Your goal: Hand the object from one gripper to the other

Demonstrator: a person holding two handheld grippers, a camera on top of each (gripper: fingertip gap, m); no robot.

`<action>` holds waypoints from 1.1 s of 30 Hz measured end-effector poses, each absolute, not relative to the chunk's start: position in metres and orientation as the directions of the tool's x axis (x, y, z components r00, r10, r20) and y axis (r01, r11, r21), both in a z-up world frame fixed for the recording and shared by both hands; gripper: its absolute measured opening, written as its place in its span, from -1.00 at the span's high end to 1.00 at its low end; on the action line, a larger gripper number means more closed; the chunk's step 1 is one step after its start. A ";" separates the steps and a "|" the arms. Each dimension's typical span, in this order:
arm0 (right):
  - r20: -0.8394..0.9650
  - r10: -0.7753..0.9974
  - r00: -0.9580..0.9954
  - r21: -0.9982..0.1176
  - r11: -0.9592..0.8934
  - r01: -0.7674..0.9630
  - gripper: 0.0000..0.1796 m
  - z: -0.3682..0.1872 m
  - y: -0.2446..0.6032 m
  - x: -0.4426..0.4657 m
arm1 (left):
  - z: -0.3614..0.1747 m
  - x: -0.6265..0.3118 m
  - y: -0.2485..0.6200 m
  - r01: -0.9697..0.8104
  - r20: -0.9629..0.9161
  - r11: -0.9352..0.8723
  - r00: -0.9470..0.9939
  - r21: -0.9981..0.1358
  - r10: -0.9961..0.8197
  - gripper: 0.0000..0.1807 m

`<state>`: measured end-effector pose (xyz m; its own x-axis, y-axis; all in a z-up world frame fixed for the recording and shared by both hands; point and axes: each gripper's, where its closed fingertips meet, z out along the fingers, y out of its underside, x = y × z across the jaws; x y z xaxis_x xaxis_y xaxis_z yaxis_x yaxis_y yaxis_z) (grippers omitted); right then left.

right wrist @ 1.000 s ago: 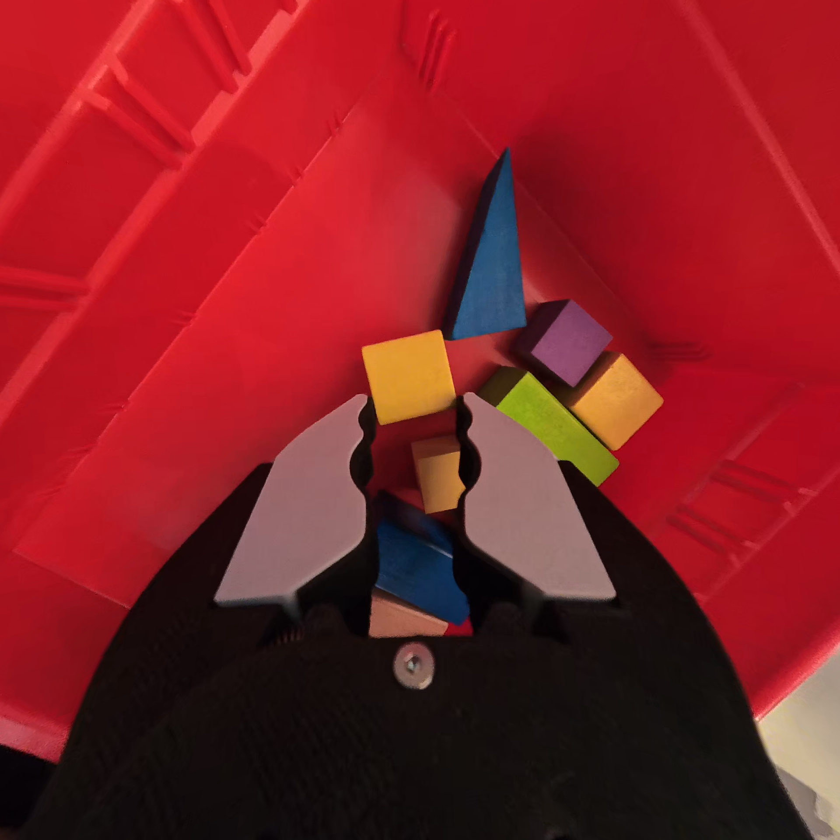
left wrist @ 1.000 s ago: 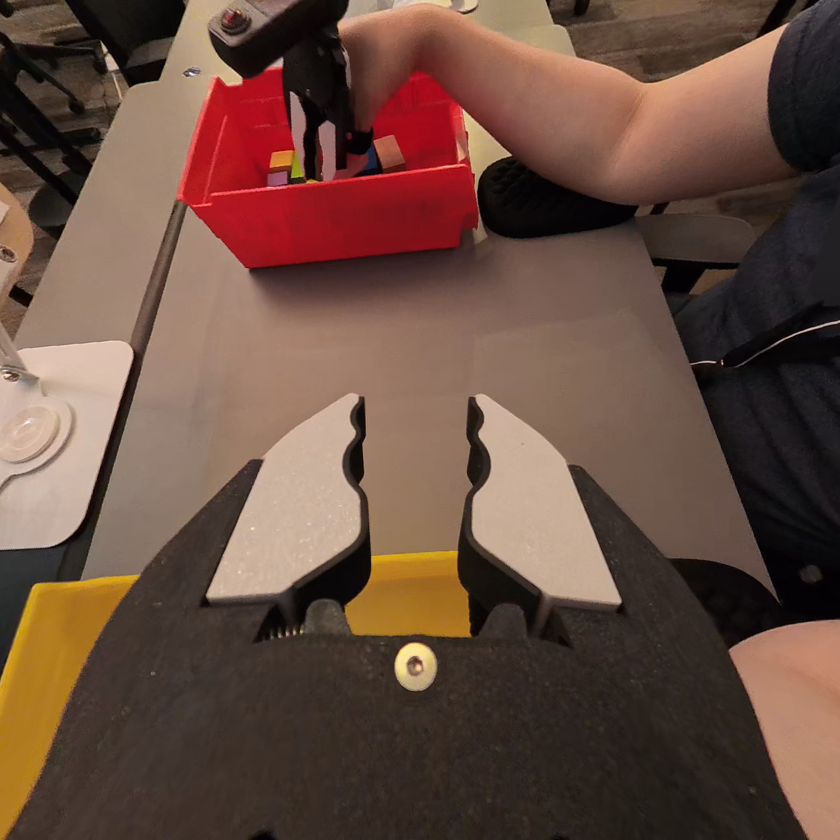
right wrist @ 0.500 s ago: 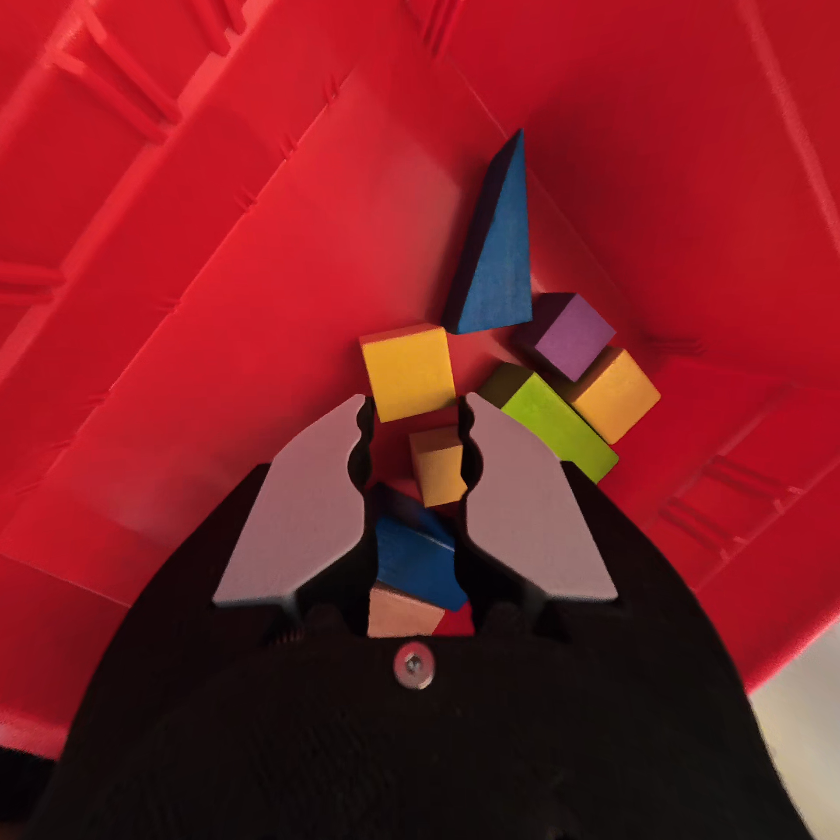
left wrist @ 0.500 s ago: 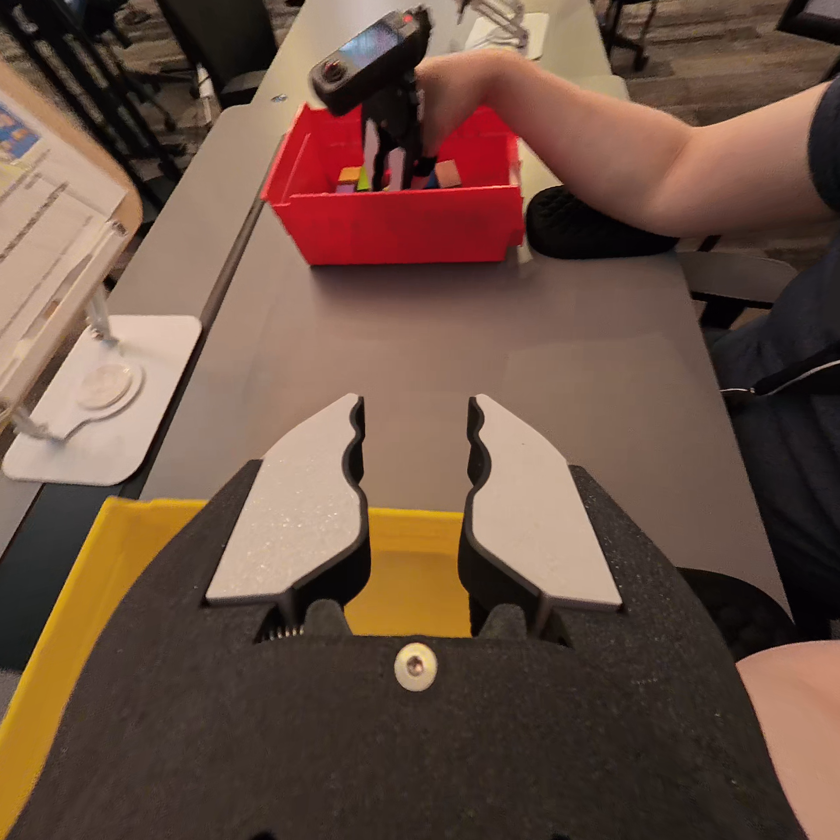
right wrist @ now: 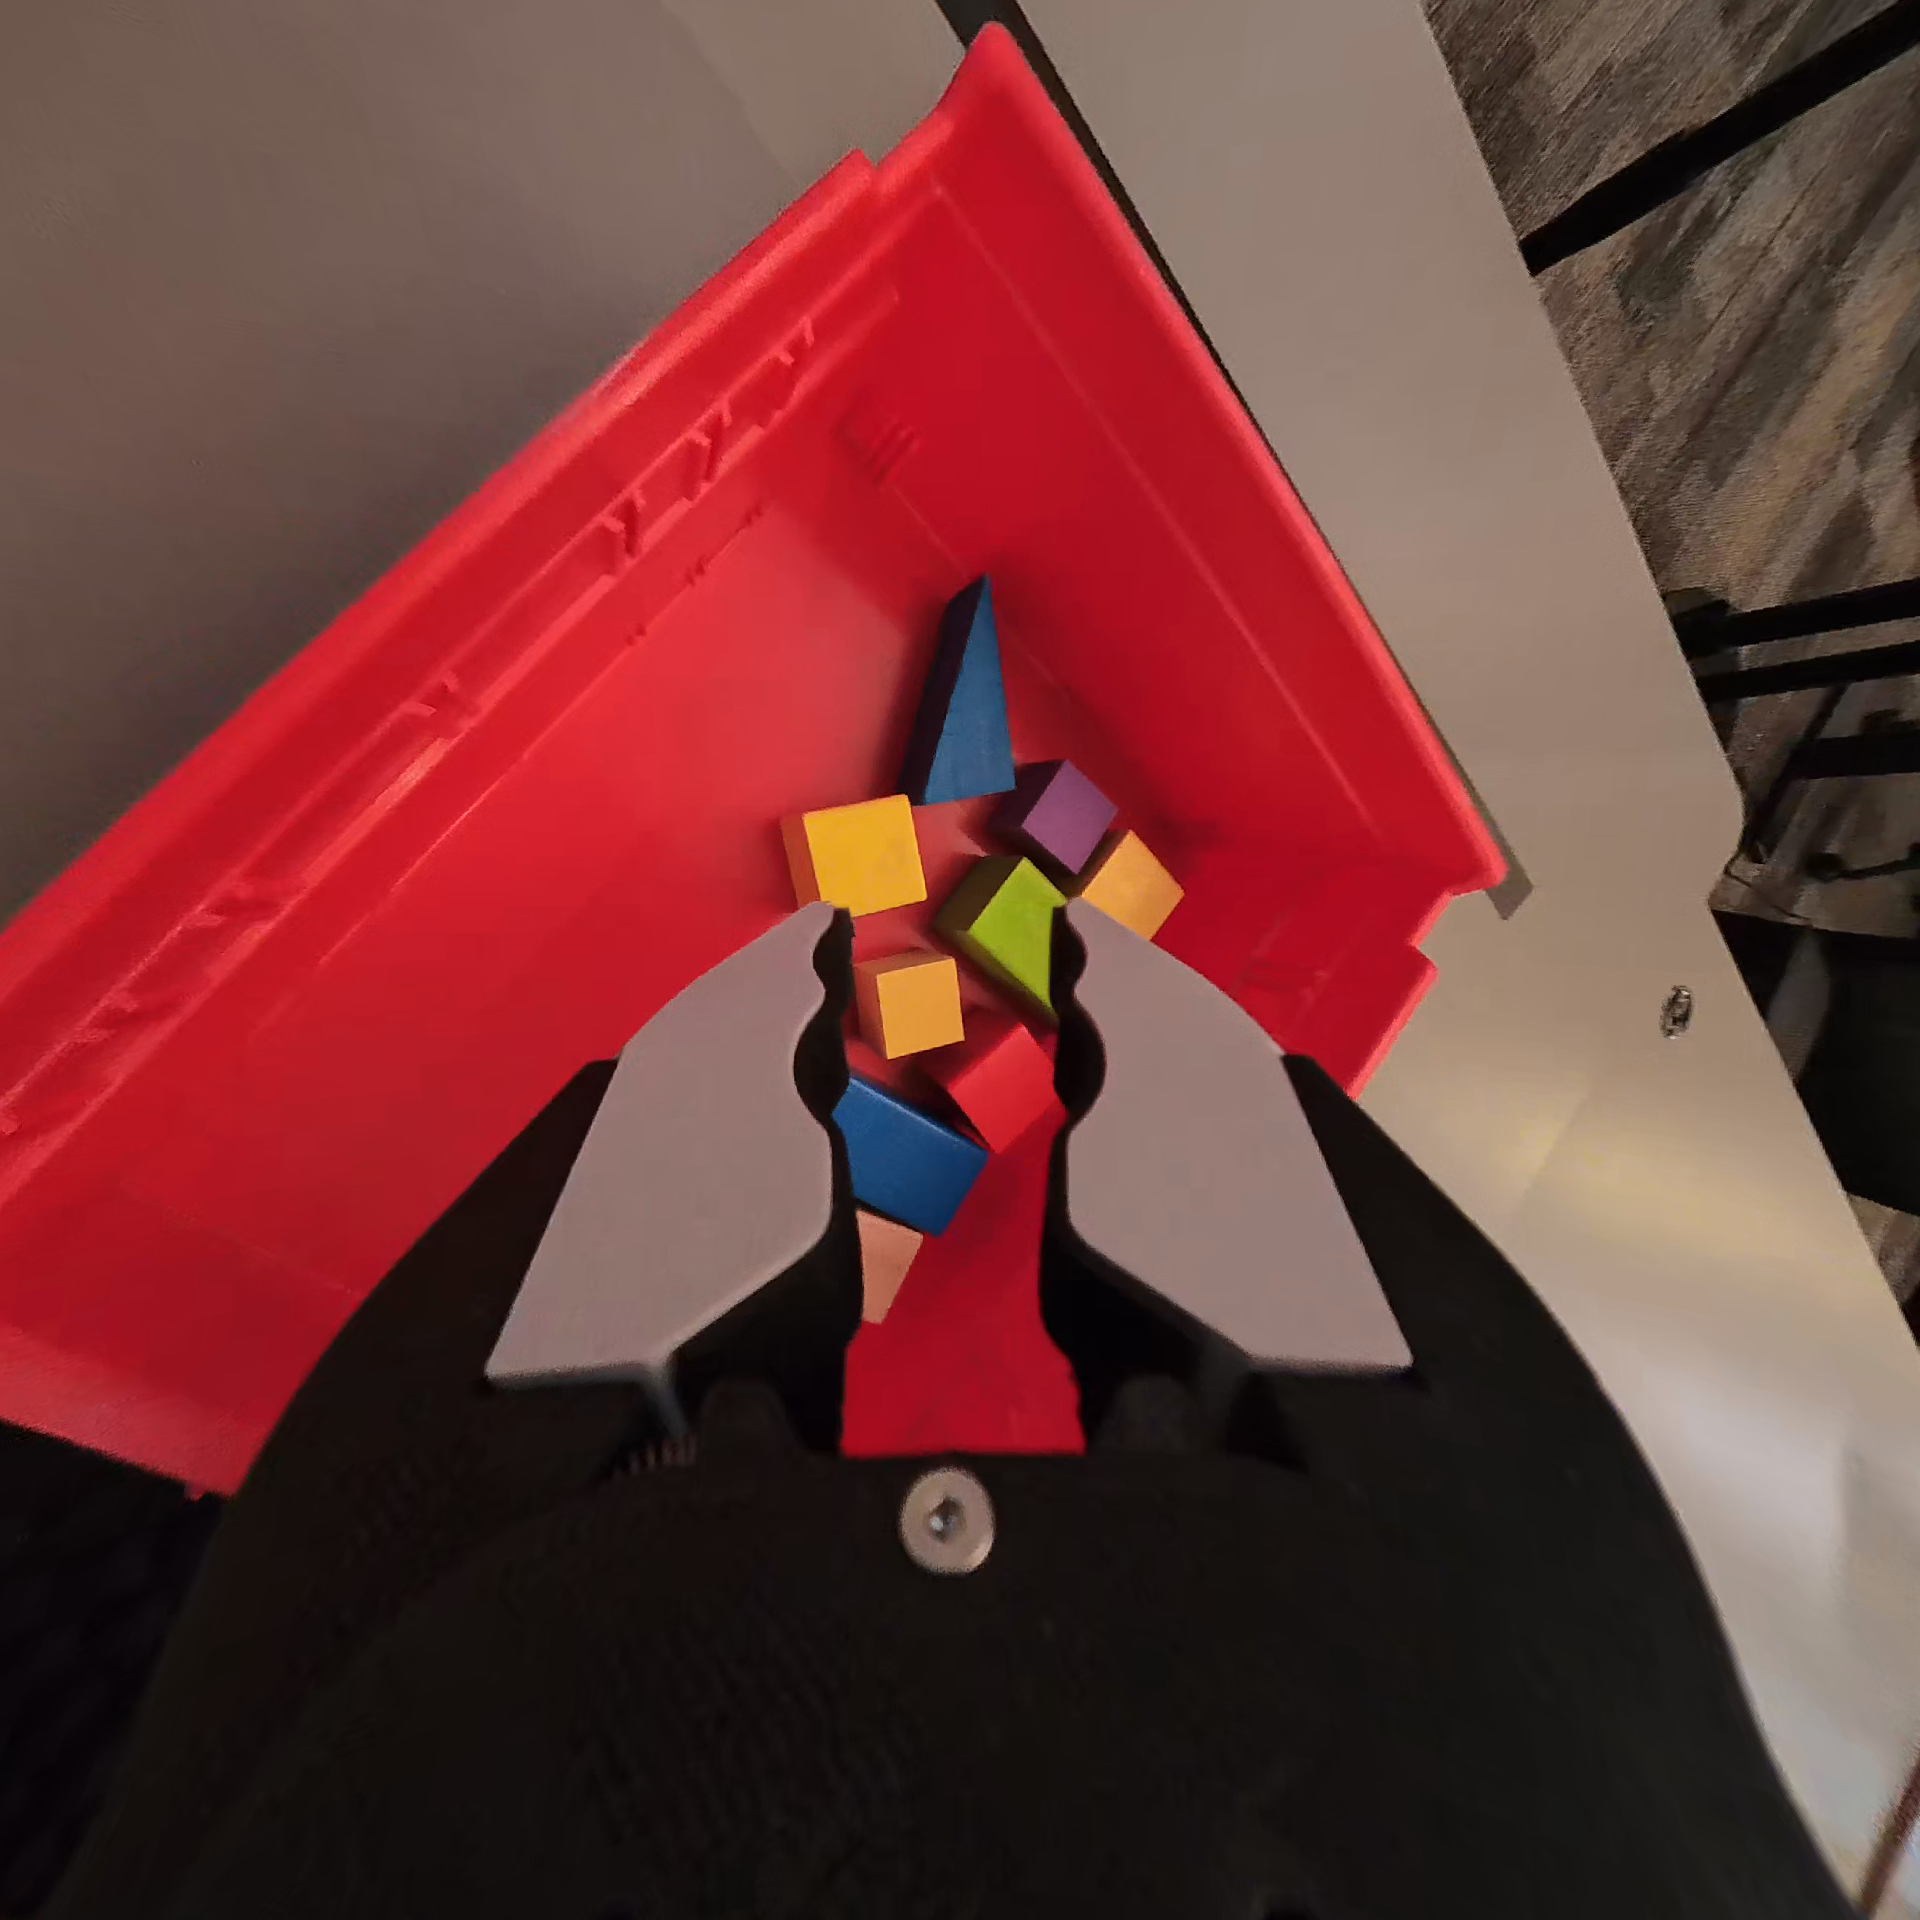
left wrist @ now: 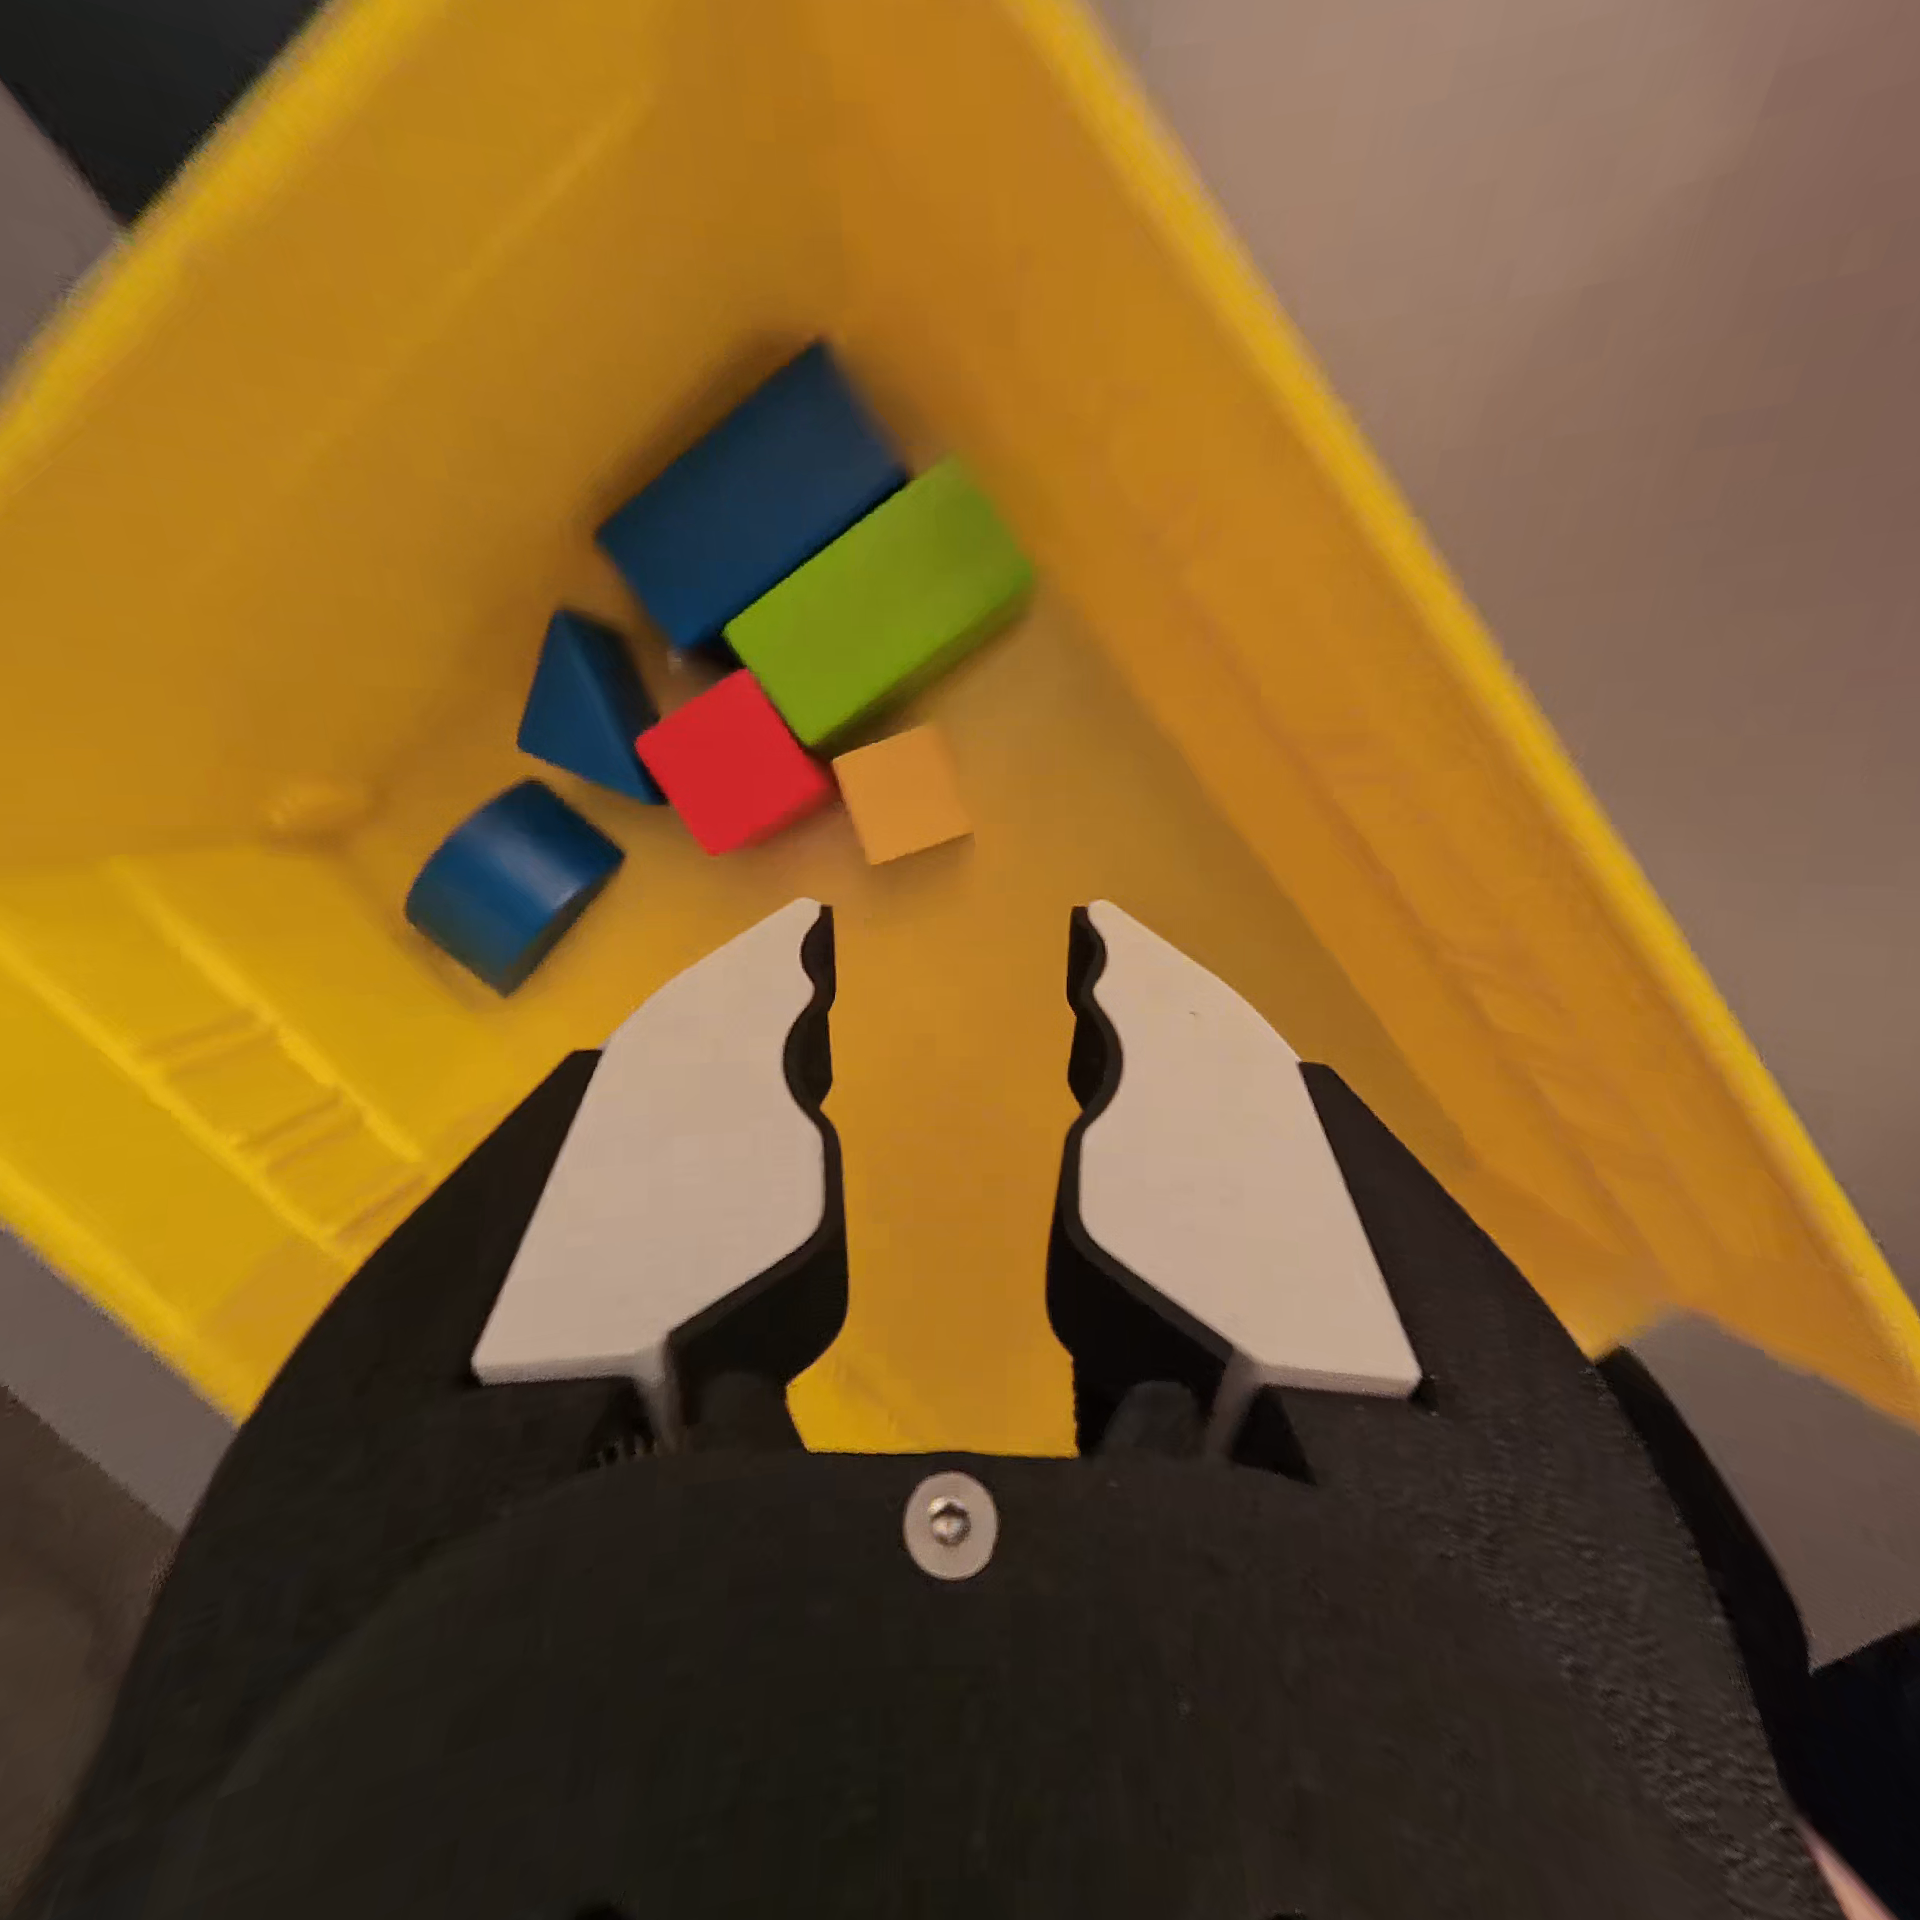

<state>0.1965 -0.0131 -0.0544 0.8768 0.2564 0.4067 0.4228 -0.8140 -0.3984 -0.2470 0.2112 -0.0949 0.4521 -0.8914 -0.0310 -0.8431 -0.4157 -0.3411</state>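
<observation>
Left wrist cam looks steeply down into yellow plastic bin (left wrist: 1299, 582), close. Right wrist cam looks down into red plastic bin (right wrist: 520, 883), close. No overlap between views.

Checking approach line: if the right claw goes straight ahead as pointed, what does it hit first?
Probably the small orange cube in the red bin, framed between the open right claw tips; depth is unclear.

No readable writing, label, brand, number or sign shows in either view, on the bins, blocks or anything else.
</observation>
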 end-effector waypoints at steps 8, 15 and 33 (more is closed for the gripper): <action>0.445 0.262 0.856 -0.366 -0.819 0.441 0.59 -0.052 -0.015 0.197 | -0.127 -0.243 0.229 -0.777 -0.049 -0.576 0.605 -0.255 -0.794 0.51; 0.447 0.248 0.859 -0.359 -0.830 0.427 0.59 -0.052 -0.020 0.203 | -0.144 -0.240 0.229 -0.783 -0.036 -0.585 0.604 -0.211 -0.796 0.58; 0.613 0.284 0.737 -0.639 -0.371 0.674 0.56 0.040 0.031 0.102 | -0.024 -0.231 0.184 -0.661 0.266 -0.455 0.371 -0.598 -0.890 0.69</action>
